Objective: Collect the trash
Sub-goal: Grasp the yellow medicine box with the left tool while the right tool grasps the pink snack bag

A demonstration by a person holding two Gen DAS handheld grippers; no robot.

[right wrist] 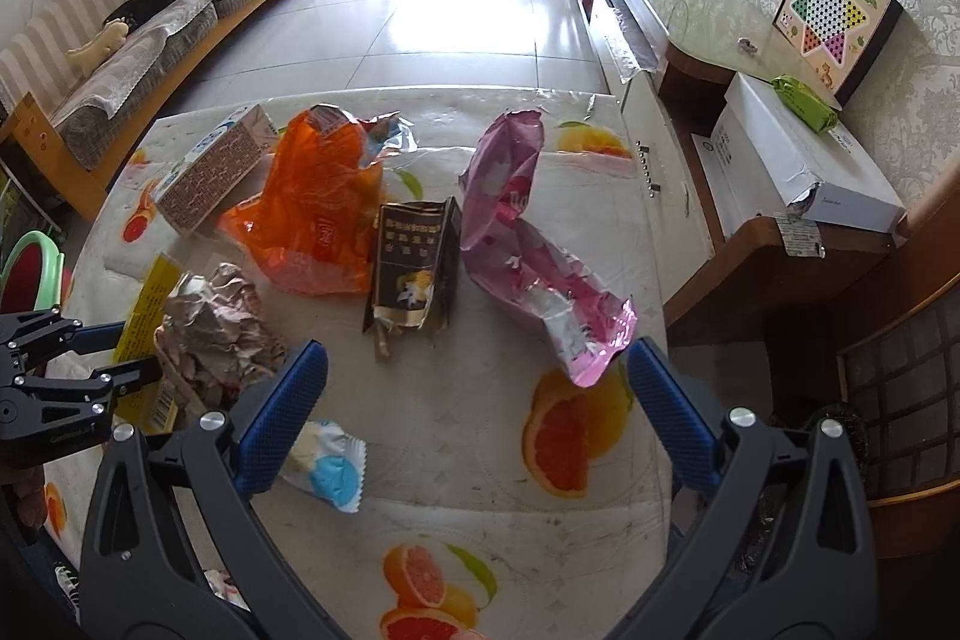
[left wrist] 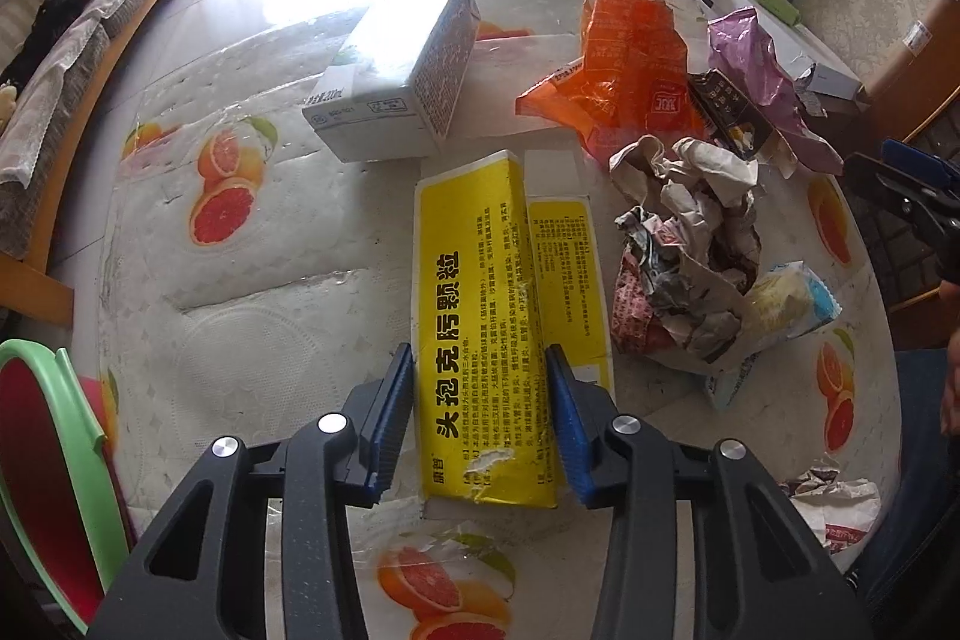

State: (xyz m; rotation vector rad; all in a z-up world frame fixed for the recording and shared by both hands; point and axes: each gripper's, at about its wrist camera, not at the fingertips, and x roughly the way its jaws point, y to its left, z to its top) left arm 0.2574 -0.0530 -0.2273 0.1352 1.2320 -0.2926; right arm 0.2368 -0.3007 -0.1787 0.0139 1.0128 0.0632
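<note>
With my left hand-held gripper (left wrist: 480, 418) clamped on the near end of the yellow box (left wrist: 480, 316) on the desk (left wrist: 252, 280), it may tip; right hand-held gripper (right wrist: 474, 412) gapes wide, empty.

A flattened yellow box (left wrist: 474, 316) with black print lies lengthwise at lower centre. Right of it sits crumpled paper (left wrist: 690, 244) and a pale wrapper (left wrist: 786, 304); an orange bag (left wrist: 630, 64), purple bag (left wrist: 756, 70) and white carton (left wrist: 396, 76) lie above.
</note>
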